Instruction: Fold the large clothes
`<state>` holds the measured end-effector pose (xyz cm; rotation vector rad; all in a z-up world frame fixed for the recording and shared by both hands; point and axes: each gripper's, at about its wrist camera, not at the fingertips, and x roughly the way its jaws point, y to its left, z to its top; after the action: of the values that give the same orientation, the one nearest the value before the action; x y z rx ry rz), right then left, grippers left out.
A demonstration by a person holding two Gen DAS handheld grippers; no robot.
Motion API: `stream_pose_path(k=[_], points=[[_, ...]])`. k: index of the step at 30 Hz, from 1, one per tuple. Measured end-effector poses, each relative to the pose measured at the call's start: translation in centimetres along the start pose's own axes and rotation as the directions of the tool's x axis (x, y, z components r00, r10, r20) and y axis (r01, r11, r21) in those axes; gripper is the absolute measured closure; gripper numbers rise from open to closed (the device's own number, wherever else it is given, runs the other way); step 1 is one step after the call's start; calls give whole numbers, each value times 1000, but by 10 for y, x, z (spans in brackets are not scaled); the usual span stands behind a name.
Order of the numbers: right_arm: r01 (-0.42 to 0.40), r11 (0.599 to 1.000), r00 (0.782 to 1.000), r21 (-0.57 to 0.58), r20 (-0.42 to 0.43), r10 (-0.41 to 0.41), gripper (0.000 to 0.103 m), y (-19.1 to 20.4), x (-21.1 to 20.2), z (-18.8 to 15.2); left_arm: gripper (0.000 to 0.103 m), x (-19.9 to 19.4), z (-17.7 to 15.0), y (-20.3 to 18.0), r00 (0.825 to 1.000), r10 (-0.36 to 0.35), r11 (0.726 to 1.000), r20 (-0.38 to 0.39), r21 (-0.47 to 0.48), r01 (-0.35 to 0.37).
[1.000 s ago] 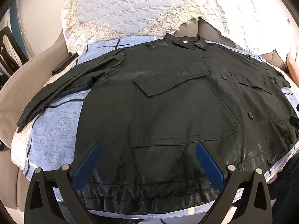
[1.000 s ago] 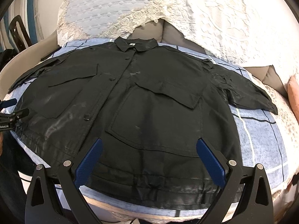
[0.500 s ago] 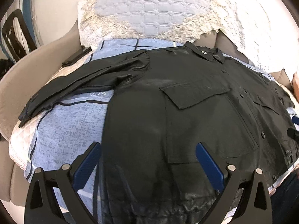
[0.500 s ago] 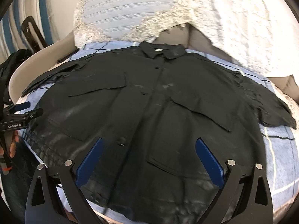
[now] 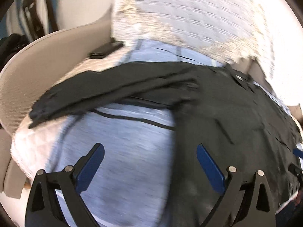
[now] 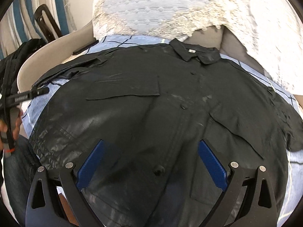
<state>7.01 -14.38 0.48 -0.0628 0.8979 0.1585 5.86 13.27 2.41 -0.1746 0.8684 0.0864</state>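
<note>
From the left wrist, the picture is smeared. The left gripper point(image 5: 150, 163) has its blue fingers spread wide with nothing between them, over the pale blue sheet point(image 5: 121, 143) beside the black jacket point(image 5: 236, 124). One sleeve point(image 5: 106, 92) stretches out to the left across the sheet, towards the curved beige armrest point(image 5: 37, 64). That sleeve's cuff looks like the sensible place to take hold.

From the right wrist, the right gripper point(image 6: 150, 159) is likewise spread and empty, hanging over the jacket's lower front. The jacket lies flat and face up, buttoned, collar point(image 6: 195, 54) at the far end. It has a leathery sheen, so I'd guess it is fairly heavy, supple and a bit slippery; thick hems should grip best. A white lacy cover point(image 6: 170, 11) drapes the backrest behind, and blue striped curtains point(image 6: 20, 19) hang at far left.
</note>
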Motion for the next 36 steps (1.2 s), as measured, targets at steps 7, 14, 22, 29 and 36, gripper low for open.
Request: stream_pose_path(k=[7, 14, 22, 29, 36], points=[[-11, 998, 1000, -69, -9, 10, 4, 13, 22, 17, 4, 13, 21, 76, 999, 45, 978, 23, -207, -39], [-37, 994, 999, -102, -32, 34, 4, 12, 43, 27, 4, 31, 29, 138, 997, 70, 901, 14, -430, -57], [-24, 988, 999, -156, -36, 19, 4, -1, 67, 41, 36, 51, 43, 160, 977, 211, 863, -6, -468, -189], [-59, 990, 998, -128, -22, 57, 4, -18, 70, 38, 85, 42, 73, 151, 965, 260, 890, 34, -396, -226], [-57, 995, 998, -79, 15, 58, 4, -39, 55, 38, 88, -8, 132, 50, 972, 84, 982, 219, -186, -43]])
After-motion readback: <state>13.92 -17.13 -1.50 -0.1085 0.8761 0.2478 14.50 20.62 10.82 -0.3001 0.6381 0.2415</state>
